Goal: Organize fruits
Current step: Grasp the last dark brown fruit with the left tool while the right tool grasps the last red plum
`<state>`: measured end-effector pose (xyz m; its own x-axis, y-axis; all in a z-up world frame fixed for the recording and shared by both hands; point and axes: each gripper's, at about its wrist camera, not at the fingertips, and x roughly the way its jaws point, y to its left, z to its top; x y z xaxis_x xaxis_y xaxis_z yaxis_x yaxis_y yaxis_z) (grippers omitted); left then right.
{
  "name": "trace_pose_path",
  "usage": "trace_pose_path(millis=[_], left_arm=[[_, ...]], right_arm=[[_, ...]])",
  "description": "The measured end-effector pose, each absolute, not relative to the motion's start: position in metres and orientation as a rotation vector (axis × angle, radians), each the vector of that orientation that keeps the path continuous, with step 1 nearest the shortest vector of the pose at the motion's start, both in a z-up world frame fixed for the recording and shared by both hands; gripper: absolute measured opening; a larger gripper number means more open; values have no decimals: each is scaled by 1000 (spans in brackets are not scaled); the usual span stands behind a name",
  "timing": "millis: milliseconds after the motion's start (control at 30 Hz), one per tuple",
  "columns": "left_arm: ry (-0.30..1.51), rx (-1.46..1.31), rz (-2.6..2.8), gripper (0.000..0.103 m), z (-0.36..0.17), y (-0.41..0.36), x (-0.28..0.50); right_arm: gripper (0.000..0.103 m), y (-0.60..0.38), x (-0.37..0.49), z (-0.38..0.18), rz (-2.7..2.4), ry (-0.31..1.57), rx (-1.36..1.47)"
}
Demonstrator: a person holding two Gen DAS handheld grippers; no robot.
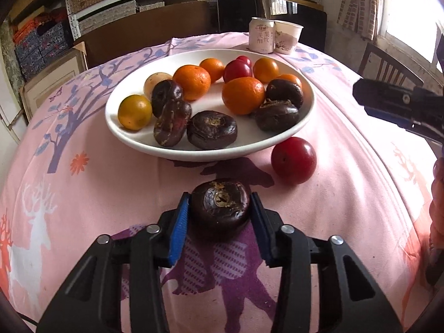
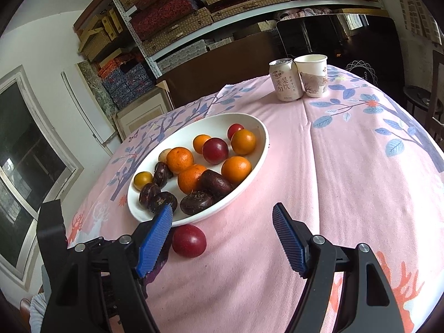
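Nearest in my left wrist view, the left gripper (image 1: 220, 208) has its blue pads pressed against either side of a dark brown water chestnut (image 1: 220, 204), which sits on the pink tablecloth (image 1: 347, 194) at lower centre of the frame. I cannot find that chestnut in the right wrist view, where the near finger (image 2: 155, 240) blocks that part of the cloth.

The right gripper (image 2: 222, 238) stands wide with nothing between its pads. Only the right wrist view shows both its fingers; from the left it is just a dark tip at the right edge. A red plum (image 2: 189, 240) lies on the cloth just inside the left-hand pad, apart from it and touching neither pad. In the left view the same plum sits right of centre, just below the plate's rim.

Beyond it, the white plate (image 1: 277, 138) holds mandarins (image 1: 242, 95), more water chestnuts (image 1: 211, 129) and two more red plums (image 1: 237, 70).

At the far edge, upper centre-right, a drink can (image 1: 260, 35) stands touching a paper cup (image 1: 287, 37).
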<state>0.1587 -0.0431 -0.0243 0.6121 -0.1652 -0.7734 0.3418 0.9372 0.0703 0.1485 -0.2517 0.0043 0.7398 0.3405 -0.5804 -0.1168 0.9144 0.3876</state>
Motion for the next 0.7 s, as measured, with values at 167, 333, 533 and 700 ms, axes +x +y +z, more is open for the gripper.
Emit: trace_pose_path(millis=[167, 333, 533, 700], left_arm=[[797, 163, -203, 42, -5, -10, 146], [798, 96, -174, 42, -3, 3, 151], [800, 111, -188, 42, -5, -3, 150], [791, 115, -186, 42, -4, -4, 148]], right_arm=[[75, -230, 146, -9, 290, 762, 242], [76, -190, 139, -22, 284, 785, 32], [75, -182, 146, -29, 288, 829, 34], [68, -176, 156, -29, 249, 834, 31]])
